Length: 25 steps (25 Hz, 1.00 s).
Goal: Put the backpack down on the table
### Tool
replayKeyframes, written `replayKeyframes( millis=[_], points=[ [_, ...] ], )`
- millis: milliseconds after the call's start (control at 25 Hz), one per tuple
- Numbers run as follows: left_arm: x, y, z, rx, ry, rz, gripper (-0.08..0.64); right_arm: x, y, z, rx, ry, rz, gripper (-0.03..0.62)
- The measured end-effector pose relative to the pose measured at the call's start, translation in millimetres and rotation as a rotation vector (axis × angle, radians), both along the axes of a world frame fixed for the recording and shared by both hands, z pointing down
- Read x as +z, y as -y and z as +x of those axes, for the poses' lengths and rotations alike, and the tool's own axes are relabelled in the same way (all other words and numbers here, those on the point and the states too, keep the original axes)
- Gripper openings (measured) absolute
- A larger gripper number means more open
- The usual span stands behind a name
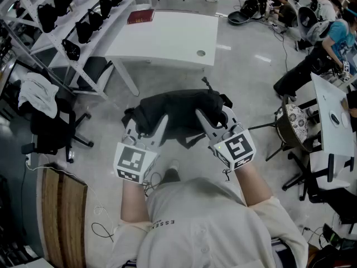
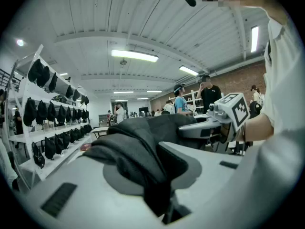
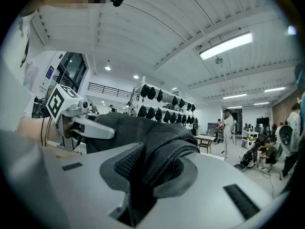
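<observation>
A black backpack (image 1: 178, 113) hangs in the air in front of me, held by both grippers over the floor. My left gripper (image 1: 148, 126) is shut on its left side, with a thick fold of black fabric (image 2: 138, 151) pinched between the pads. My right gripper (image 1: 214, 120) is shut on the right side and clamps a padded fold (image 3: 157, 147). Each gripper view shows the other gripper across the bag: the right gripper (image 2: 217, 123) and the left gripper (image 3: 78, 120). The white table (image 1: 167, 38) stands farther ahead, apart from the bag.
A red book (image 1: 140, 17) lies at the table's far left corner. White racks with several black bags (image 1: 83, 29) run along the left. An office chair draped with white cloth (image 1: 42, 102) stands at left. People and another desk (image 1: 329, 116) are at right.
</observation>
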<state>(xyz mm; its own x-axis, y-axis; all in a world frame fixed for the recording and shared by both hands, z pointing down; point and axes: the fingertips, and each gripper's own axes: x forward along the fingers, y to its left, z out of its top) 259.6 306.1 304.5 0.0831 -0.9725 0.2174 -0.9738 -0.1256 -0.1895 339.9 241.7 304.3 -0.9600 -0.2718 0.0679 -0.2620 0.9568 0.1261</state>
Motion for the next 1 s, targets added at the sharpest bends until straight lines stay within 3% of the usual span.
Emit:
replayKeyframes(
  millis=[560, 800, 1000],
  points=[
    [8.4, 10.5, -3.1, 0.010, -0.028, -0.006, 0.092, 8.3, 9.5, -3.3, 0.004, -0.022, -0.017, 0.086],
    [17.7, 24.2, -31.6, 0.041, -0.060, -0.009, 0.093, 13.1, 21.0, -30.0, 0.032, -0.040, -0.023, 0.086],
    [17.3, 38.4, -75.6, 0.081, -0.060, -0.001, 0.092, 12.6, 32.5, -71.4, 0.072, -0.039, -0.027, 0.086]
  ],
)
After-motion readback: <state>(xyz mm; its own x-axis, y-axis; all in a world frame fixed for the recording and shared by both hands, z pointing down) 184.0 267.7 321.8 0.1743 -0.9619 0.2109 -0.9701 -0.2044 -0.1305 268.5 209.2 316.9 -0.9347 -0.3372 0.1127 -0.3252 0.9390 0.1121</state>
